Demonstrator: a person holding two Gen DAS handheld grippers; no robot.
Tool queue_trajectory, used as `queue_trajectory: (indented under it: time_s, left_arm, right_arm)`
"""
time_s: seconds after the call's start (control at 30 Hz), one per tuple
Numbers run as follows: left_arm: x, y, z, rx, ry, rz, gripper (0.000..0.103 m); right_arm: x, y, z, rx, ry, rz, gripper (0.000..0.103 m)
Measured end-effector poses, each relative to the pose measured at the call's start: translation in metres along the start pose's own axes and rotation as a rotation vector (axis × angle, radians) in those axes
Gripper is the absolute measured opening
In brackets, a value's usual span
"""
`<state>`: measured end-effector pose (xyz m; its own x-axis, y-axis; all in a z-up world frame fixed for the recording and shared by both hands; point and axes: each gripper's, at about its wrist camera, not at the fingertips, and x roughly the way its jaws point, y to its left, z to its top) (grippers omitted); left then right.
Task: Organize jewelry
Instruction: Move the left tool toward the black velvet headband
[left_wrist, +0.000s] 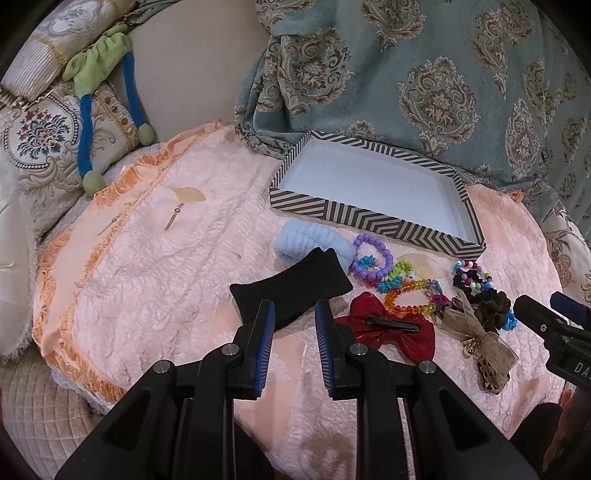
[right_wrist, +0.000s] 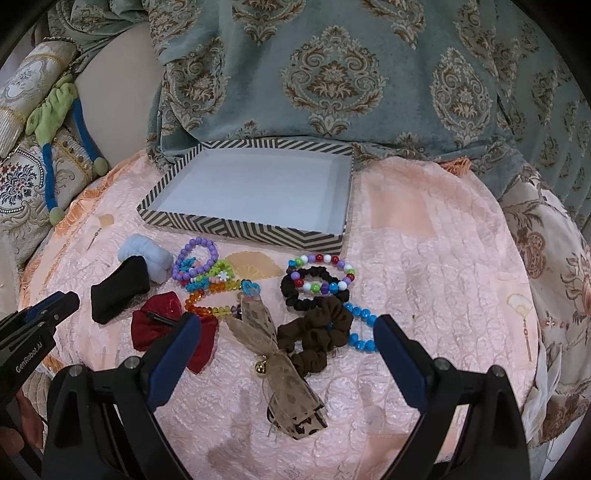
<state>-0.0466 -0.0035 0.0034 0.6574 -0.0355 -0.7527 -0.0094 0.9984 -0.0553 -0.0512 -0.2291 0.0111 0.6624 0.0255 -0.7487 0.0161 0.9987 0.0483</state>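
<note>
Nearest your left camera, your left gripper (left_wrist: 294, 314) hovers with its jaws narrow, a slim gap between the blue pads and nothing in it; below the tips lies the near edge of a black headband (left_wrist: 291, 288) on the pink bedspread (left_wrist: 155, 266). Behind the headband, touching it, sits a pale blue fluffy band (left_wrist: 295, 240). To its right you have a purple bead bracelet (left_wrist: 371, 258), then a tangle of green and turquoise beads and an orange-to-rainbow crystal bracelet (left_wrist: 410, 295). A red bow (left_wrist: 388, 328) with a black clip on top lies just right of your left gripper's tips.

Your right gripper (right_wrist: 286, 328) is spread wide, holding nothing. Between its fingers, seen from the right wrist, lie a tan sheer ribbon bow (right_wrist: 280, 369) with a small gold bell, and beside it a brown scrunchie (right_wrist: 314, 336). Behind the scrunchie and touching it is a black scrunchie (right_wrist: 314, 291), with a multicolour bead bracelet (right_wrist: 325, 271) draped over it. A blue bead bracelet (right_wrist: 360, 325) runs from under the brown scrunchie toward the right finger.

Beyond all the jewelry stands the striped box (right_wrist: 229, 227), open, its white inside showing nothing in it. It sits on the bedspread against a teal patterned blanket (right_wrist: 332, 74). Far left, a green and blue plush toy (left_wrist: 103, 92) hangs over an embroidered cushion (left_wrist: 40, 140).
</note>
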Motion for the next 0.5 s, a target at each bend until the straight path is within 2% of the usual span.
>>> queue_trajectory:
  time_s: [0.13, 0.5]
  left_arm:
    - [-0.0017, 0.0023, 0.0012, -0.003, -0.002, 0.000, 0.006]
    - [-0.0041, 0.0048, 0.0039, -0.006, -0.005, 0.004, 0.006]
  right_arm:
    - [-0.0018, 0.0023, 0.0016, -0.011, -0.030, -0.004, 0.097]
    - [-0.0034, 0.0034, 0.0036, -0.015, -0.035, 0.003, 0.097]
